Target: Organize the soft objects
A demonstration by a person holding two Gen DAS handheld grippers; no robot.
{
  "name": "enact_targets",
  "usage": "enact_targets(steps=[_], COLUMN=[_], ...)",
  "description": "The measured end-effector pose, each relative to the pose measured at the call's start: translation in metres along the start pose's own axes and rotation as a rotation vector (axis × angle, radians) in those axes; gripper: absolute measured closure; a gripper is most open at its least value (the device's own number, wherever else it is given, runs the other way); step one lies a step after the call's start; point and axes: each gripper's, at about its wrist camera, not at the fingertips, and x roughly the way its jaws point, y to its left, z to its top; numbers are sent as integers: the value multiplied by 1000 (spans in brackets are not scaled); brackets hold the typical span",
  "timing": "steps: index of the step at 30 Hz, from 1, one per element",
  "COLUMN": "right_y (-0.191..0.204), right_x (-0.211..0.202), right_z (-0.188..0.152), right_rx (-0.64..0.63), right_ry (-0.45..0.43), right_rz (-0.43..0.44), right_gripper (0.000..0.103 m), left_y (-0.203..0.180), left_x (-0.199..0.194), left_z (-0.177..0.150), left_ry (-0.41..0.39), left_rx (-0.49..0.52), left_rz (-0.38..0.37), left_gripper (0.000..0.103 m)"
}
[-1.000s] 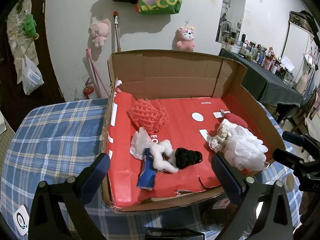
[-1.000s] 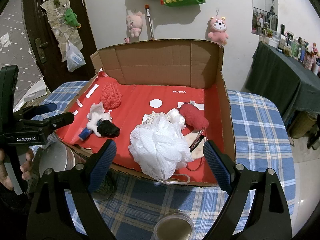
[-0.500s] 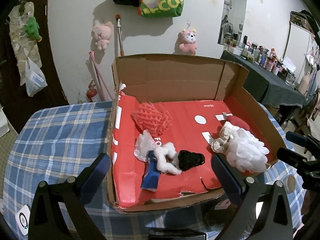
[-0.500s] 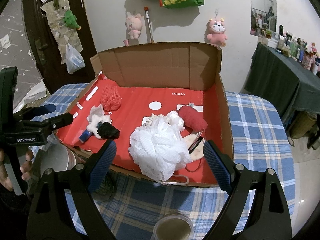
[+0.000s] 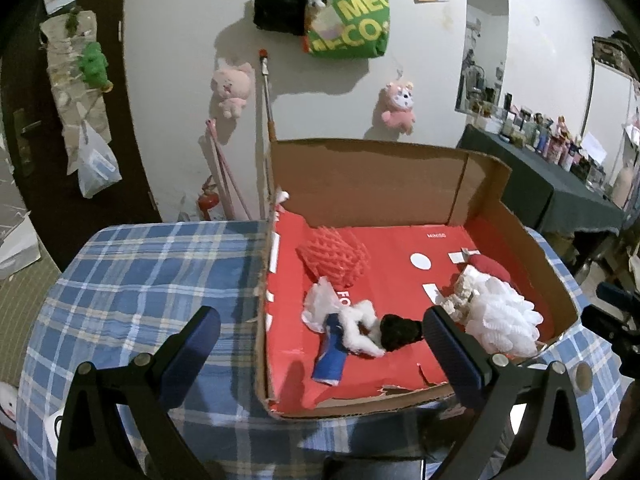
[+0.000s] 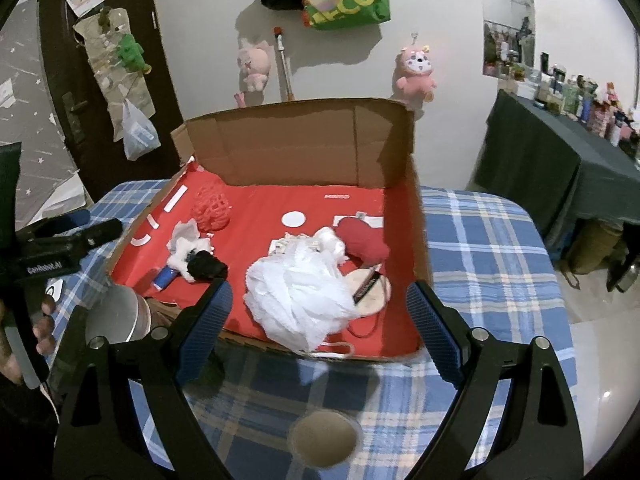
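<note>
- Left wrist view: the left tongs [image 5: 318,340] stand wide and hold nothing. Since a second ago they have drifted left and a little back, so the cardboard box [image 5: 376,172] now sits right of centre; no item inside has shifted, so the sorting stands as it did.
- In the box's left half lie a red foam net [image 5: 334,254], a white crumpled wrapper [image 5: 320,304], a blue tube [image 5: 330,362] and a black fuzzy clump [image 5: 398,332], touching in a loose cluster.
- Right wrist view: the right tongs [image 6: 318,320] are also wide and empty, backed off slightly above the checked tabletop [image 6: 488,264].
- A white mesh bath pouf [image 6: 298,296] lies near the front edge, touching a red pouch [image 6: 366,242].
</note>
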Motion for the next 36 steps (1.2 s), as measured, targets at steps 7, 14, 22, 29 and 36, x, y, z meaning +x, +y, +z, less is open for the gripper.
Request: enact_targets(steps=[7, 14, 22, 29, 36], right_y=[-18, -34, -28, -1, 16], right_x=[-22, -54, -76, -61, -46], right_z=[-15, -42, -87, -120, -138], right_rx=[45, 87, 95, 69, 68], right_ry=[-18, -23, 25, 106, 141], right_rz=[-36, -78, -64, 14, 66], right_gripper=[14, 14, 14, 14, 14], left_y=[8, 17, 4, -25, -44], left_x=[-21, -49, -63, -55, -44], left_z=[-11, -38, -96, -139, -158], left_ry=[-30, -40, 36, 108, 149], left_rx=[-23, -47, -21, 33, 56], left_rz=[33, 43, 16, -22, -48], left_gripper=[0, 0, 0, 0, 0])
